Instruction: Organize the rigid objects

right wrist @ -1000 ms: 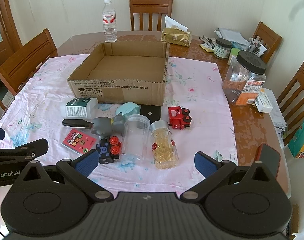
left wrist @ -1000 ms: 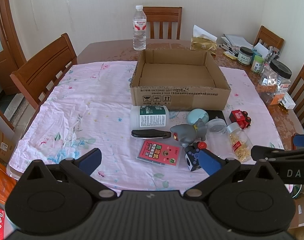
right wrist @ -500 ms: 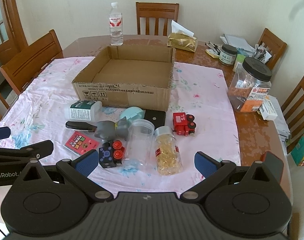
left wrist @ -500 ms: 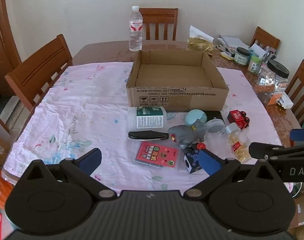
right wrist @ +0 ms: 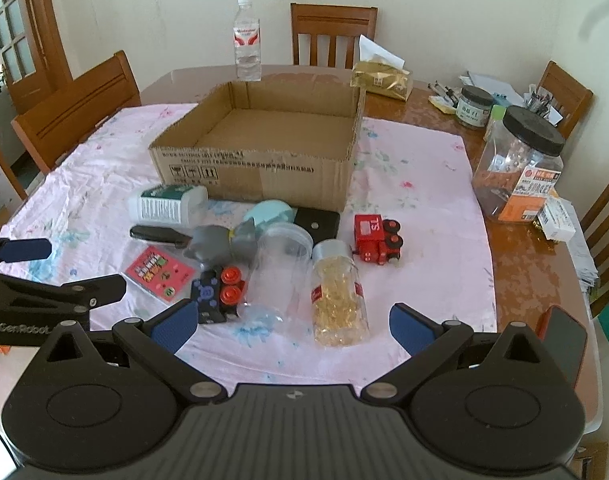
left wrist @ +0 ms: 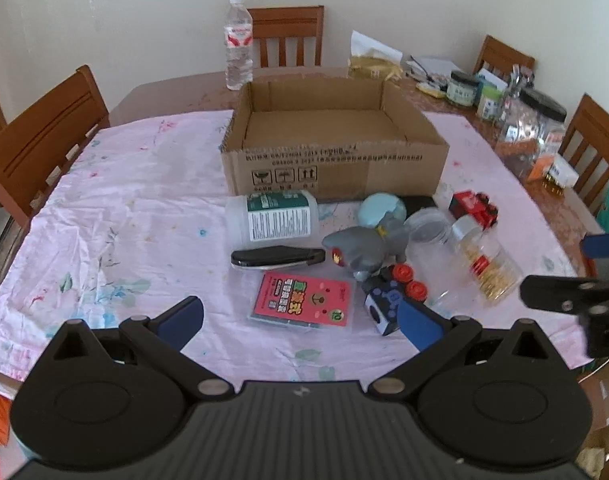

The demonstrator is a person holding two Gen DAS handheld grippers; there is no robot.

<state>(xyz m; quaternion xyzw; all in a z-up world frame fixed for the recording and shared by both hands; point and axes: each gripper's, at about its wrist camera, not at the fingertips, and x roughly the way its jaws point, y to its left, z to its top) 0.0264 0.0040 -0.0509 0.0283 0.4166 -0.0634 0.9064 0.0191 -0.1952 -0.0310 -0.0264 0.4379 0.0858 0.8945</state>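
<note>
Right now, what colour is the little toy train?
Red, with black wheels; the toy train shows best in the right wrist view.

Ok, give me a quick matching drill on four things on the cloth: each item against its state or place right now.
Items:
1. cardboard box
2. capsule bottle
3. red toy train
4. pink card pack

States:
A. lying flat, nearest the left tool
B. open, nothing inside
C. on its side, silver cap toward the box
D. alone on the right of the pile

Pairs: 1-B, 2-C, 3-D, 4-A
</note>
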